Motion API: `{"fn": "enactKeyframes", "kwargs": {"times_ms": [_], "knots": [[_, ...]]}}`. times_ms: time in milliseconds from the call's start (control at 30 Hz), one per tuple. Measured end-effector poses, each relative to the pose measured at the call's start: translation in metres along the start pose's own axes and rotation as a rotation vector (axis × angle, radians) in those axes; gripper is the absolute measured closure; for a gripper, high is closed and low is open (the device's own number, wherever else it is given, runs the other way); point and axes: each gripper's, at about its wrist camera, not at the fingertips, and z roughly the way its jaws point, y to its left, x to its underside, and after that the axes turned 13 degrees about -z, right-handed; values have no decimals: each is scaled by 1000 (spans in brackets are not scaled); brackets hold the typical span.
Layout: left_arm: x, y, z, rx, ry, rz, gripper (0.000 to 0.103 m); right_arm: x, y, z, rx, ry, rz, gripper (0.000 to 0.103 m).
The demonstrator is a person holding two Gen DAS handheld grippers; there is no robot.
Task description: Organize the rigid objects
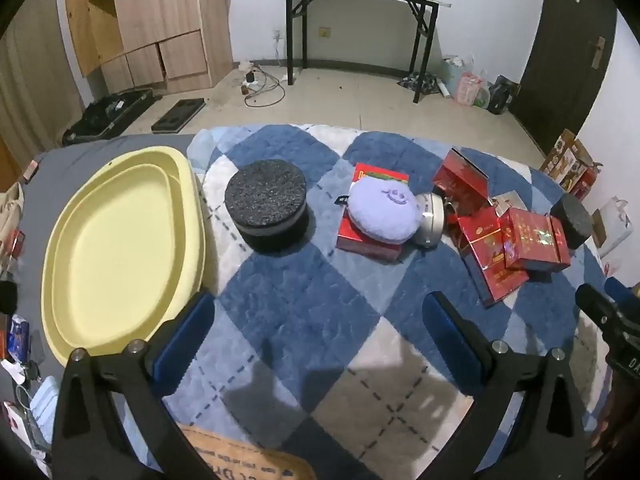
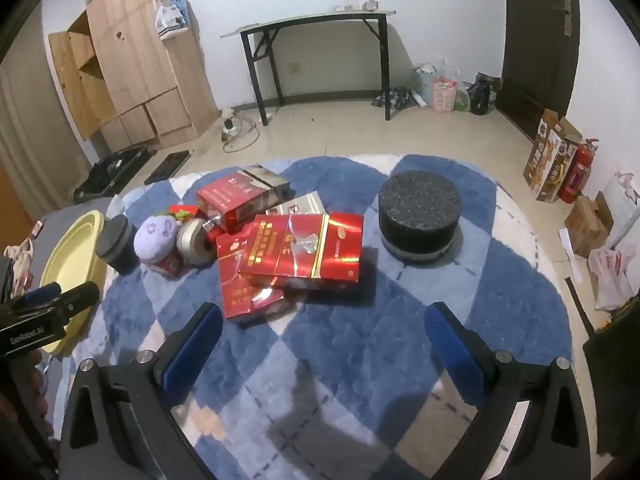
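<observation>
On a blue and white checked rug (image 1: 304,304) lie several red boxes (image 1: 520,248) (image 2: 304,248) in a loose pile. A purple plush cushion (image 1: 384,212) (image 2: 156,236) rests on another red box (image 1: 360,240), beside a silver tin (image 1: 430,220) (image 2: 196,240). Two black round foam blocks stand on the rug, one near the yellow tray (image 1: 266,204) (image 2: 116,244) and one at the right (image 1: 572,220) (image 2: 420,220). The yellow oval tray (image 1: 116,256) (image 2: 76,256) sits at the left. My left gripper (image 1: 316,320) and right gripper (image 2: 320,328) both hover open over bare rug, holding nothing.
Behind the rug is tiled floor with a black folding table (image 1: 360,8), a wooden cabinet (image 1: 140,20), cables and bags by the wall. Cardboard boxes and a red fire extinguisher (image 2: 576,176) stand at the right. Small clutter lies left of the tray (image 1: 20,340).
</observation>
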Motion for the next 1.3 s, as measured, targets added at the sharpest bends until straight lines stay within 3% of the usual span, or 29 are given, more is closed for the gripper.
{"fn": "enactKeyframes", "kwargs": {"times_ms": [1300], "knots": [[-1,-5,-6,20,-22,21,0,-4,-5,2,21,19,13,0]]}}
